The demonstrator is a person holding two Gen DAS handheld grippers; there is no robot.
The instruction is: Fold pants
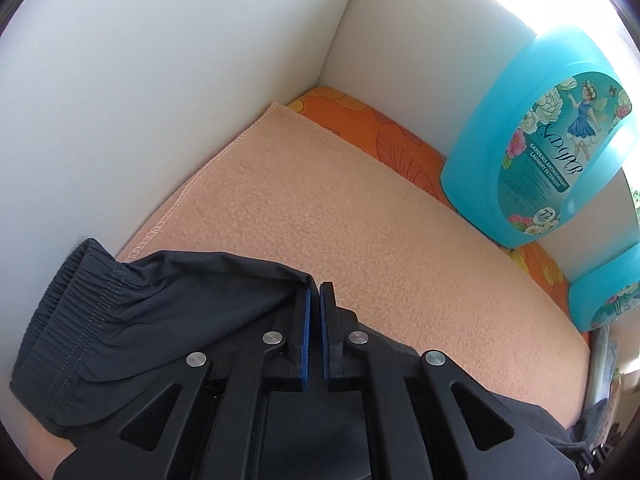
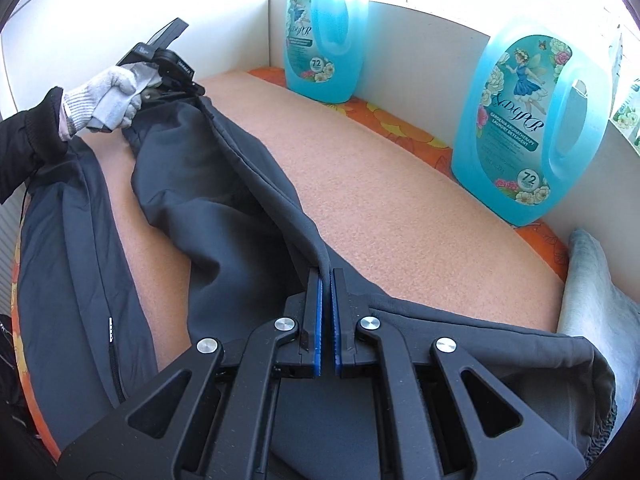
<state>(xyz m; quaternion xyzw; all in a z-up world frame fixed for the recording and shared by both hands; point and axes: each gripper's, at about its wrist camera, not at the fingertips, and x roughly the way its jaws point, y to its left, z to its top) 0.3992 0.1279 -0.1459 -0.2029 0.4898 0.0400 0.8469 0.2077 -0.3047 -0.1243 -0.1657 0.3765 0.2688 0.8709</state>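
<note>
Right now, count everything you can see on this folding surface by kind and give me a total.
Dark pants: 1, pinched by both claws, left claw and right claw
Blue detergent bottles: 2
Peach blanket: 1
Orange floral cloth: 1
Pale blue folded fabric, far right: 1
Total: 6

second detergent bottle (image 1: 608, 292) cut off by right edge.

A peach fleece blanket (image 2: 400, 216) covers the table, over an orange floral cloth (image 2: 400, 128). Dark pants (image 2: 224, 208) lie on the blanket. Two blue detergent bottles (image 2: 520, 120) stand on the floral cloth, beyond the blanket's far edge.
</note>
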